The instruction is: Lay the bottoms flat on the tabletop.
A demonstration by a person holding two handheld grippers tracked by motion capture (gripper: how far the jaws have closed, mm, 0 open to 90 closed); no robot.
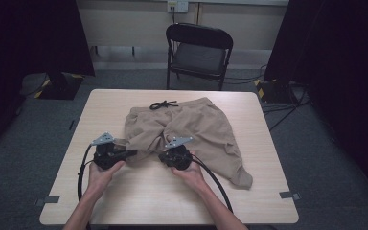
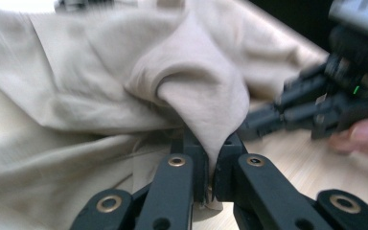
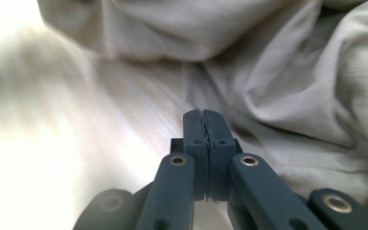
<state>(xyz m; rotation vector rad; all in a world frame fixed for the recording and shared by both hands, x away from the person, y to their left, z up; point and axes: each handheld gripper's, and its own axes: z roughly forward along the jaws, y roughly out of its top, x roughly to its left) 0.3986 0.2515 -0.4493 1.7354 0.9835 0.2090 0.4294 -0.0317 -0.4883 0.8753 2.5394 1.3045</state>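
I hold a claw in each hand at the near edge of the beige trousers point(image 1: 187, 132), which lie on the wooden surface point(image 1: 139, 191) with the waistband and its dark drawstring point(image 1: 163, 104) pointing away from me. Their long axis runs from the far side towards me and a little to my right, where one leg ends close to the surface's right part. My left claw point(image 2: 210, 165) is clamped on a raised fold of the beige cloth; I see the fabric pinched between the two black jaws. My right claw point(image 3: 204, 125) has its jaws together, and I cannot see any cloth between them; the cloth lies just ahead of it and to its right, very near. So the left hand already has the trousers, and I judge that the right claw must open and go forward to the cloth. Behind the surface stands a black folding chair point(image 1: 199, 52) on a grey carpet floor point(image 1: 24, 143), with dark curtains point(image 1: 33, 33) at both sides.
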